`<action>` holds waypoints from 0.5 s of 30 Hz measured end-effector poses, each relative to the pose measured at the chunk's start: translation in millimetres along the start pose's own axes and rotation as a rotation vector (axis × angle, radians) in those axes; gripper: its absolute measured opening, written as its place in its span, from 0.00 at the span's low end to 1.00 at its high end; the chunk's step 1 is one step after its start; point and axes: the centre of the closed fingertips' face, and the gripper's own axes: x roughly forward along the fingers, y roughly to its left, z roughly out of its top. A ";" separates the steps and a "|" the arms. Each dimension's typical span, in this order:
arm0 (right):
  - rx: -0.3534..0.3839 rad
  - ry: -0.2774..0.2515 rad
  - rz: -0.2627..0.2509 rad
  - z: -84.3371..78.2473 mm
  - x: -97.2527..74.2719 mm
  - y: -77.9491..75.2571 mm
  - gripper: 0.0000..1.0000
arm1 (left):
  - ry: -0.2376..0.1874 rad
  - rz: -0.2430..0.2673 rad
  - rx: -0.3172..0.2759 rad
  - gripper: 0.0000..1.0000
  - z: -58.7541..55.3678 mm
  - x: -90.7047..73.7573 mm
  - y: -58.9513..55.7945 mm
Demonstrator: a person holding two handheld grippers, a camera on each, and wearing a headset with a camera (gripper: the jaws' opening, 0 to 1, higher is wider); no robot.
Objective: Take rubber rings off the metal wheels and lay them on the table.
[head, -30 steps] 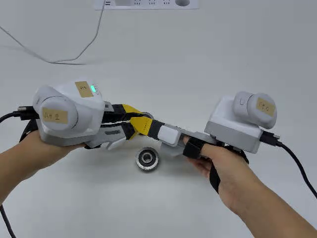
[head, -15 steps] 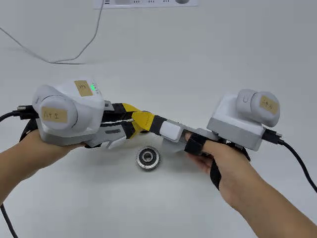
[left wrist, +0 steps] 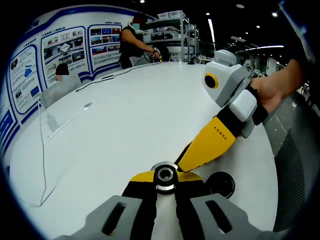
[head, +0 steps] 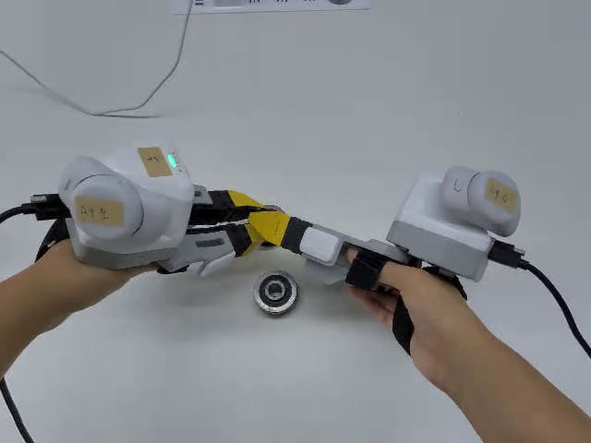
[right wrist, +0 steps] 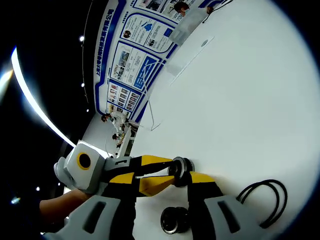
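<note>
The left gripper (left wrist: 165, 187) has its jaws closed tight on a small metal wheel (left wrist: 165, 175), held off the table (head: 388, 120) by its rim between the yellow tips. The right gripper (right wrist: 180, 182) comes in nose to nose with it. Its yellow tips sit on either side of the same wheel, one tip touching the wheel's edge. I cannot tell whether those jaws are pinching or only resting there, because the wheel itself covers the contact.

The head view gives no help here, since both sets of tips overlap and hide the held wheel. I also cannot make out whether a rubber ring still sits on it.

A second wheel (head: 275, 293) lies flat on the table just below the meeting tips. Beyond the right gripper's outer jaw, thin black rubber rings (right wrist: 262, 197) lie loose on the table.
</note>
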 end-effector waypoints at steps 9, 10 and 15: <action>0.002 -0.011 -0.004 6.4 -1.5 -3.9 0.37 | -0.001 0.000 0.001 0.12 0.2 -0.1 0.4; -0.003 -0.013 -0.009 6.8 -1.1 -5.2 0.36 | 0.000 0.000 0.001 0.12 0.2 0.0 0.5; 0.001 -0.004 -0.035 6.5 1.0 -13.3 0.26 | -0.002 0.000 -0.001 0.12 0.3 -0.1 0.7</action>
